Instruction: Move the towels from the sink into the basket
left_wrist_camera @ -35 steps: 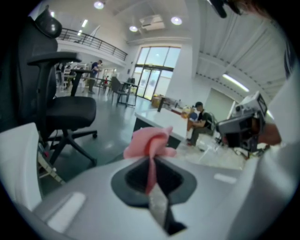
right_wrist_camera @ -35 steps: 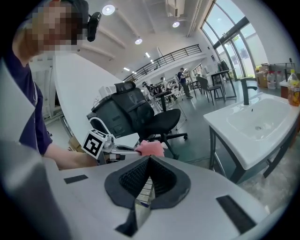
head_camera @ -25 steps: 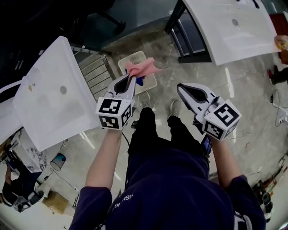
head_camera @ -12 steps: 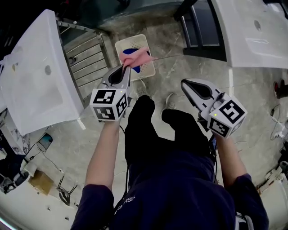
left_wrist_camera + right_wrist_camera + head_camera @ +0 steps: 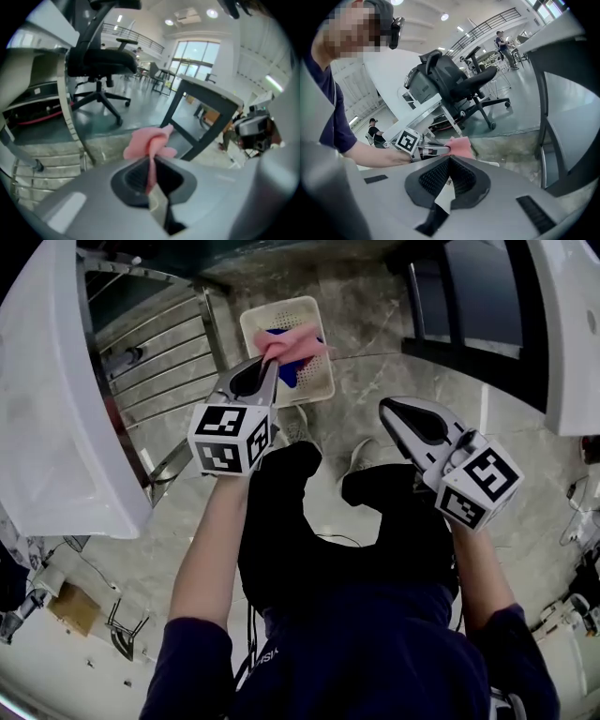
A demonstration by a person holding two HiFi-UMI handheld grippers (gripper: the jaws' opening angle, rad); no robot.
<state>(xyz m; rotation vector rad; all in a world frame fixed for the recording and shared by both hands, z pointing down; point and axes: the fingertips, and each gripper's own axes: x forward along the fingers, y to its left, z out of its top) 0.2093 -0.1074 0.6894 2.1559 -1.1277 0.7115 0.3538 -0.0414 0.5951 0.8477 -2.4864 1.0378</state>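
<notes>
- Pink towel [image 5: 292, 341]: pinched at the tip of my L gripper [image 5: 271, 362]. It bunches out past the jaws, and in head view it sits over the basket's middle. Can't tell if it touches what's inside.
- L gripper view: jaws closed tight on a fold of the pink towel [image 5: 149, 143]; the rest puffs out in front of the L gripper [image 5: 152, 161].
- Basket [image 5: 281, 303]: cream, perforated, on the marble floor [image 5: 375, 334] at 12 o'clock from frame centre. A blue towel [image 5: 292, 373] lies in it, partly covered by the pink one.
- R gripper [image 5: 392, 409]: at 2 o'clock from centre, well apart from the basket. R gripper view shows the R gripper [image 5: 449, 161] with ribbed pads pressed together and nothing between them.
- The same view catches the pink towel [image 5: 460, 146] at 12 o'clock just past the R tips, with the L gripper's marker cube [image 5: 408, 139] at 9 o'clock of it.
- White sink [image 5: 47, 409] at 9 o'clock on a metal frame; second sink [image 5: 574, 343] at the 2 o'clock edge.
- Black office chair [image 5: 101, 61] is bkgd only.
</notes>
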